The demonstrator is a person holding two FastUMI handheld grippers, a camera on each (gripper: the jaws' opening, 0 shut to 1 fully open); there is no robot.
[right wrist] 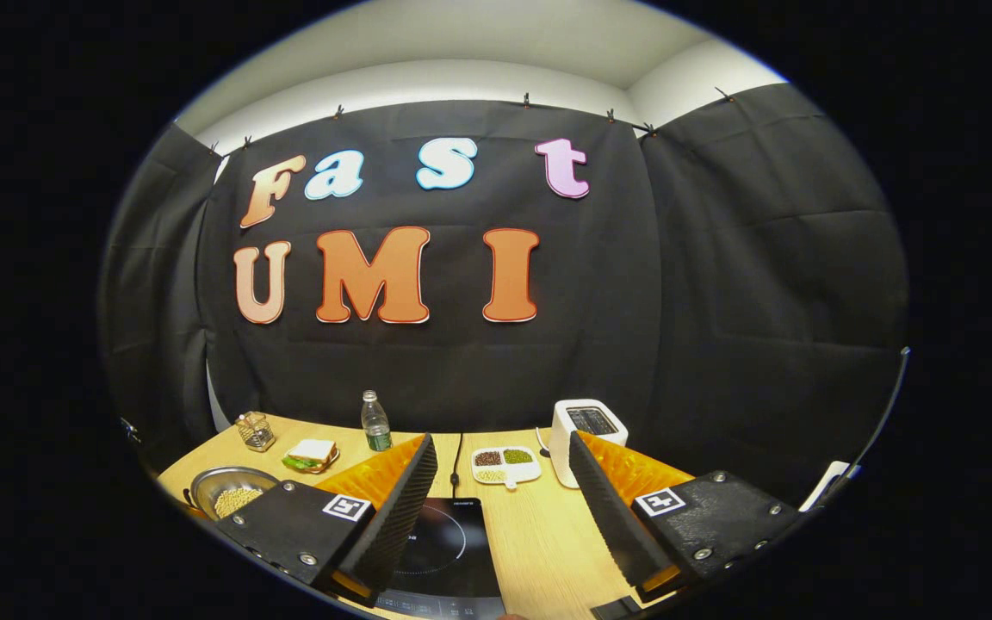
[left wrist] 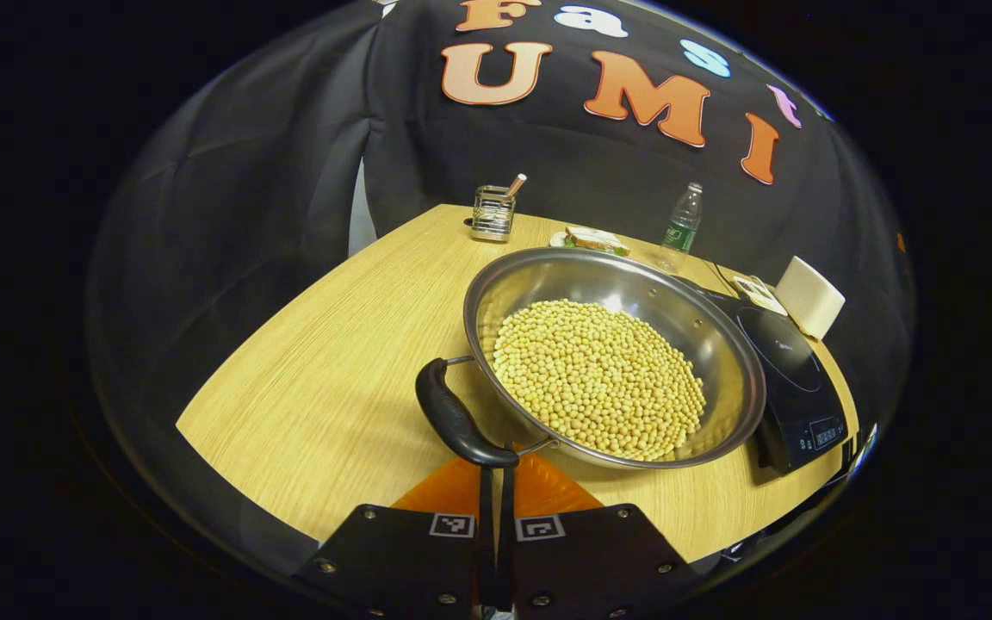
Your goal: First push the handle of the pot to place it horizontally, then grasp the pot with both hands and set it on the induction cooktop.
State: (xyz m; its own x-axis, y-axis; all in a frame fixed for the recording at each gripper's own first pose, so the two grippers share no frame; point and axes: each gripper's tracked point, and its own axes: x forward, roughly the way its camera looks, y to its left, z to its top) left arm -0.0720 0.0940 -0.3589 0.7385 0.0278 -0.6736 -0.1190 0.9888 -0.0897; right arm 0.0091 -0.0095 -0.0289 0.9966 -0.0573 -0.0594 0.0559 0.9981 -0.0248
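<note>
With its fingers pressed together, only a thin slit between them, the left gripper [left wrist: 496,482] holds nothing; its tips meet the near end of the black handle [left wrist: 455,418] of the pot [left wrist: 720,344], and actual contact cannot be confirmed. In the left gripper view the handle runs from near right to far left along the pot's near-left rim. Steel pot, filled with beans [left wrist: 599,379], sits on the table [left wrist: 306,379], its right rim at the cooktop [left wrist: 793,379]. Far edge: caddy [left wrist: 493,213], sandwich [left wrist: 597,240], bottle [left wrist: 681,226]. Right gripper [right wrist: 505,508]: fingers spread wide, empty, above the cooktop [right wrist: 449,538]. Beyond: dish [right wrist: 505,463], toaster [right wrist: 586,430]; pot [right wrist: 233,491] far left.
</note>
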